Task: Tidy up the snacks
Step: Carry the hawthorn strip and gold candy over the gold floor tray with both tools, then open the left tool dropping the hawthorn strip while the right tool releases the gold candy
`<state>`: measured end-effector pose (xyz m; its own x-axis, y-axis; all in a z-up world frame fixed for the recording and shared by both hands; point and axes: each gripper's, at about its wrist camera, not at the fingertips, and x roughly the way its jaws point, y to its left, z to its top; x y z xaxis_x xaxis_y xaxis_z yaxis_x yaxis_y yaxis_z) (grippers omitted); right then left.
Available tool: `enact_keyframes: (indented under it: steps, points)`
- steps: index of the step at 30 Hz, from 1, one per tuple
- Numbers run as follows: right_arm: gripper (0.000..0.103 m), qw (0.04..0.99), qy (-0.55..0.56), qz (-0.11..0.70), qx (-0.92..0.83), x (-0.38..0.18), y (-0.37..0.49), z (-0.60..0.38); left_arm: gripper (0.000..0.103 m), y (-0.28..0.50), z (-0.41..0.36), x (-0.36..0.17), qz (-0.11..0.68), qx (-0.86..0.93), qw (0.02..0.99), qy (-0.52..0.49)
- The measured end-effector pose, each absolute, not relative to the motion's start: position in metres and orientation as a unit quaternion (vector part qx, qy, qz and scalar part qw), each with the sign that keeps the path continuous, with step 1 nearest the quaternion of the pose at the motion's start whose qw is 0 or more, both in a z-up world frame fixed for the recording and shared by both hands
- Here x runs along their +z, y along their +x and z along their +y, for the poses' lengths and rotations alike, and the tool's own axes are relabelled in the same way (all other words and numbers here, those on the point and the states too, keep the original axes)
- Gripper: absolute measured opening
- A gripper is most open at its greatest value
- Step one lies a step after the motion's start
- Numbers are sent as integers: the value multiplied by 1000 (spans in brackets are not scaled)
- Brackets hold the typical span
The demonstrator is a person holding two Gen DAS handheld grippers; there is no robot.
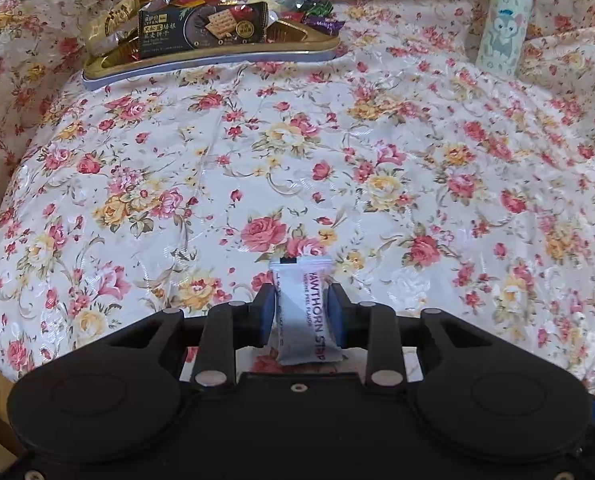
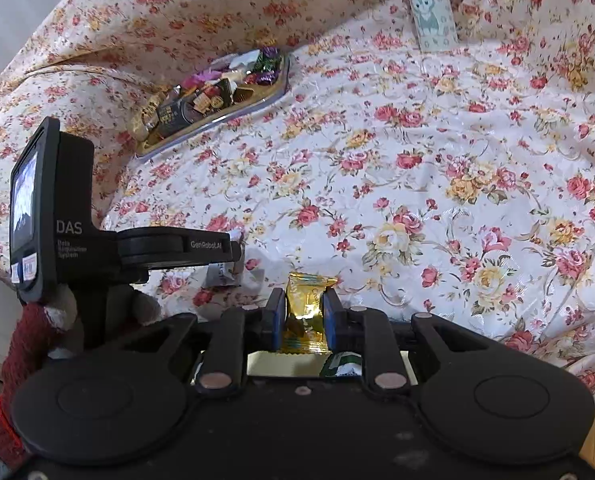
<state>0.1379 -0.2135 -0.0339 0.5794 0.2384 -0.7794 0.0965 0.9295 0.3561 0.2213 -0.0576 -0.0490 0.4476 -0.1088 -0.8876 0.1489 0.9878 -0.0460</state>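
Observation:
My left gripper (image 1: 302, 304) is shut on a white hawthorn strip packet (image 1: 303, 312) and holds it just above the floral cloth. A gold tray (image 1: 213, 58) heaped with wrapped snacks sits far ahead at the upper left, with a dark cracker packet (image 1: 203, 28) at its front. My right gripper (image 2: 304, 312) is shut on a gold candy wrapper (image 2: 305, 312). The left gripper device (image 2: 97, 240) stands to its left with the white packet (image 2: 221, 274) at its tip. The same tray (image 2: 217, 120) lies far ahead to the left.
A pale bottle with a cartoon cat (image 1: 505, 24) stands at the far right and also shows in the right wrist view (image 2: 431, 8). A gold surface (image 2: 281, 364) and a green-white wrapper (image 2: 343, 366) show beneath the right gripper. Floral cloth (image 1: 417, 160) covers the table.

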Motion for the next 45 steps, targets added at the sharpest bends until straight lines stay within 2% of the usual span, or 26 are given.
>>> enact_keyframes:
  steps: [5, 9, 18, 28, 45]
  points:
    - [22, 866, 185, 462, 42, -39, 145, -212, 41, 224, -58, -52, 523, -75, 849, 20]
    - [22, 866, 186, 463, 45, -40, 147, -210, 29, 225, -57, -52, 523, -78, 849, 14]
    - [22, 873, 180, 449, 52, -31, 140, -209, 29, 215, -37, -25, 509, -73, 858, -14]
    - [22, 885, 153, 432, 82, -17, 109, -191, 29, 160, -8, 13, 485, -72, 871, -19]
    - [22, 877, 105, 458, 103, -38, 86, -157, 30, 90, 14, -24, 533, -54, 844, -24]
